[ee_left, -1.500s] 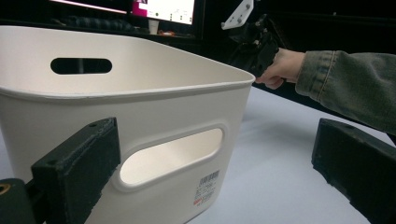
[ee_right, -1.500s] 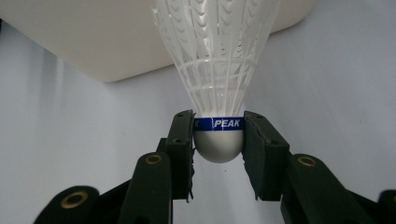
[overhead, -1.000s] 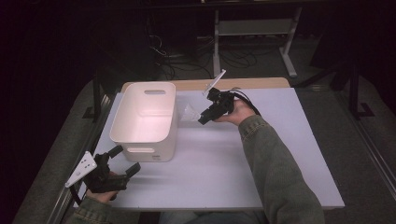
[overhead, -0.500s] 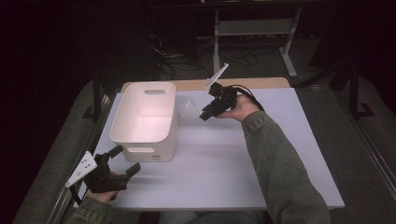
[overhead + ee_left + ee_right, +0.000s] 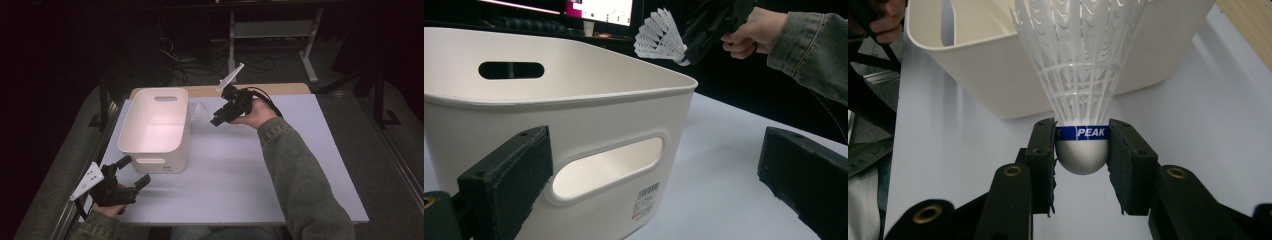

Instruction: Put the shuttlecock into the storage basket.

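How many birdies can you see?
1. The shuttlecock is pinched by its round white base in the right gripper, held up in the air beside the white bin. The bin's inside looks empty.

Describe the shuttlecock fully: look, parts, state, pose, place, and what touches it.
The shuttlecock has a white, plastic-looking ribbed skirt, a rounded white base and a blue band reading PEAK. It looks intact. The right gripper clamps its base between two black pads, the skirt pointing away from the gripper toward the white bin. It is held in the air beside the bin's rim, apart from bin and table.
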Demonstrator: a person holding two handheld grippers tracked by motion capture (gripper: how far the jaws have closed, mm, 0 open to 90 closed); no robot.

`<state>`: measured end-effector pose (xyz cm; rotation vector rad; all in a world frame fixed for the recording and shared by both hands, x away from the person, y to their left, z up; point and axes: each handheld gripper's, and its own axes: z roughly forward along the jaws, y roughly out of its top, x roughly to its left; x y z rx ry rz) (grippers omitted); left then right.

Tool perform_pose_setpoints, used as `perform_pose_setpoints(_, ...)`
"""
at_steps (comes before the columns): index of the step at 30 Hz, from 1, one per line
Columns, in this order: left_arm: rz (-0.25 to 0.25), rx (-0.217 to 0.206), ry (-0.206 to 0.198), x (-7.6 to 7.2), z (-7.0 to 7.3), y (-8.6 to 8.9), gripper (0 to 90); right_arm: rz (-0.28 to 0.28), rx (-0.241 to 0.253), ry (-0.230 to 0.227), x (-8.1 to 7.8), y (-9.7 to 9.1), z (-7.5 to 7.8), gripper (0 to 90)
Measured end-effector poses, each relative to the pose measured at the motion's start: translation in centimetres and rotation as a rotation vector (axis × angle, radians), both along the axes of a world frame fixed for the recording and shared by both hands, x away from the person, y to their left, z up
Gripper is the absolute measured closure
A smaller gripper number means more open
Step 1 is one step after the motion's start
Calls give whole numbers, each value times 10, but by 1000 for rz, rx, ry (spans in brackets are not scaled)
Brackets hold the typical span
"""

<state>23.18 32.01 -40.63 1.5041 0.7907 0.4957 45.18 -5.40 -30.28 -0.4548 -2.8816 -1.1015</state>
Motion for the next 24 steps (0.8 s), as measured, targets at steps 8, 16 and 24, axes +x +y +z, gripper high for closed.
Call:
perform_pose_setpoints(8,-3,9,1,0,0,0,8,21,23,-20,-3,7,7,636)
perform_pose_setpoints(16,-7,2,-12,1,0,0,8,35,39,-48,-9,13,17,636)
perform_pose_setpoints(24,-7,3,-12,1,0,0,8,62,44,-62,-13,22,26,636)
